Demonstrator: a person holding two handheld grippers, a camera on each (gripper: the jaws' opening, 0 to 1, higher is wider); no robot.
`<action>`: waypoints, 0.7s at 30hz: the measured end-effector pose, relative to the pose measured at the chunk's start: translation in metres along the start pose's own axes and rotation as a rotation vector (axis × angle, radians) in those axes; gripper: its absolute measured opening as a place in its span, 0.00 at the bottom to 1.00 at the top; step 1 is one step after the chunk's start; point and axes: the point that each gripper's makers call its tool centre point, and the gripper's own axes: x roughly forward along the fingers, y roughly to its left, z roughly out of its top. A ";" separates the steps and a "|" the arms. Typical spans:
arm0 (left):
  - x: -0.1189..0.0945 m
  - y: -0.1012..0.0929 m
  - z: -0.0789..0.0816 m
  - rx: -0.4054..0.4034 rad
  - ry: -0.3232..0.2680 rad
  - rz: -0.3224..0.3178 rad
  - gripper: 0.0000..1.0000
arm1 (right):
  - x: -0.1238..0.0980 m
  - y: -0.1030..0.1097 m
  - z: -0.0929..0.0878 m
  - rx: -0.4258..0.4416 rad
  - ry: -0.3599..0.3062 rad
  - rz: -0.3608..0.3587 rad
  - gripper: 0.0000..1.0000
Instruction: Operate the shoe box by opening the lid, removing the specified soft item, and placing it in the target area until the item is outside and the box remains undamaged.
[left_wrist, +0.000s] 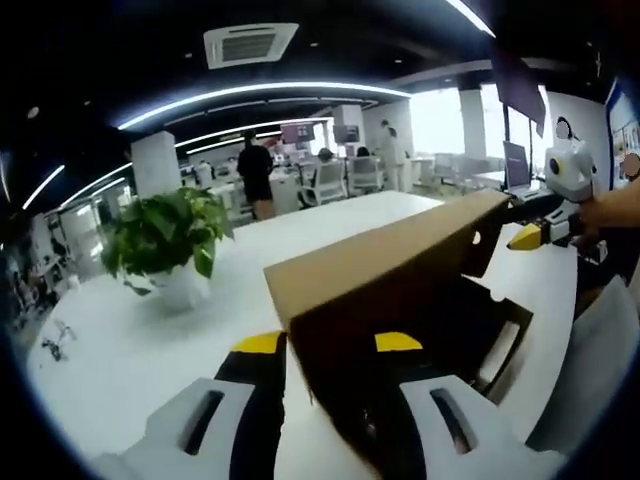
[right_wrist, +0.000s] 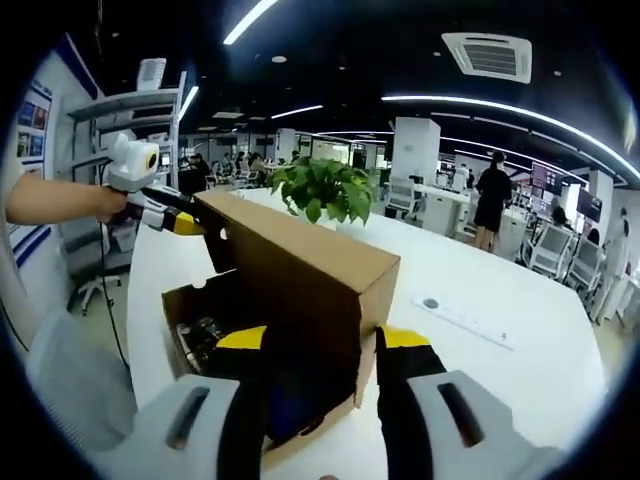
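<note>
A brown cardboard shoe box (right_wrist: 185, 300) lies on the white table (left_wrist: 120, 350) with its lid (left_wrist: 390, 270) lifted up on edge. Dark contents (right_wrist: 205, 335) show inside the box, with something blue (right_wrist: 300, 410) lower down; I cannot make out what they are. One end of the lid sits between the yellow-tipped jaws of my left gripper (left_wrist: 328, 342), which press on it. At the far end of the lid is my right gripper (left_wrist: 527, 237). In the right gripper view, my right gripper (right_wrist: 323, 337) clasps the near end of the lid (right_wrist: 300, 260), and my left gripper (right_wrist: 185, 222) holds the far end.
A potted green plant (left_wrist: 165, 240) (right_wrist: 320, 190) stands on the table beside the box. A small round disc (right_wrist: 430, 303) and a thin strip (right_wrist: 470, 322) lie on the table. A laptop (left_wrist: 520, 165) is at the far edge. People and office chairs stand in the background.
</note>
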 end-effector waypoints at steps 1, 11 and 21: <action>0.001 0.001 0.001 0.000 -0.001 0.001 0.29 | 0.001 -0.001 0.000 -0.001 0.001 -0.001 0.38; 0.010 0.020 0.007 0.021 -0.009 0.055 0.11 | 0.009 -0.016 0.003 -0.020 0.001 -0.028 0.31; 0.020 0.031 0.011 0.011 -0.018 0.085 0.02 | 0.016 -0.027 0.005 -0.024 -0.008 -0.061 0.27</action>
